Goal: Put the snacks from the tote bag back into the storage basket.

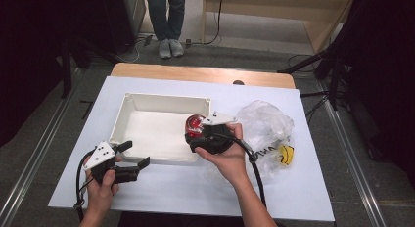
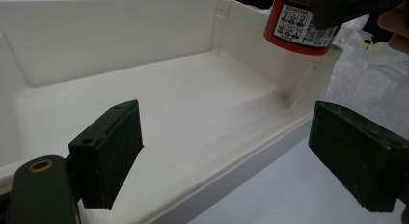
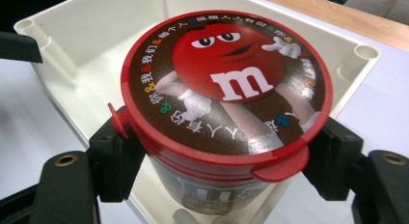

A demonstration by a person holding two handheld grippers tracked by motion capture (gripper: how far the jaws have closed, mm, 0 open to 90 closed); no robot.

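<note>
My right gripper [image 1: 197, 134] is shut on a red-lidded M&M's candy tub [image 3: 226, 84], holding it over the near right corner of a white plastic bin [image 1: 161, 126]. In the right gripper view both pads [image 3: 113, 156] press the tub's sides just under the lid. The tub's bottom [image 2: 301, 21] hangs above the bin's rim [image 2: 231, 156] in the left gripper view. My left gripper [image 1: 134, 158] stands open at the bin's near left corner, nothing between its jaws. The bin's floor [image 2: 169, 108] is bare.
A crumpled clear plastic bag [image 1: 266, 126] with a yellow mark lies right of the bin on the white table cover [image 1: 195, 188]. A person's legs [image 1: 169, 21] stand beyond the table's far wooden edge [image 1: 205, 73].
</note>
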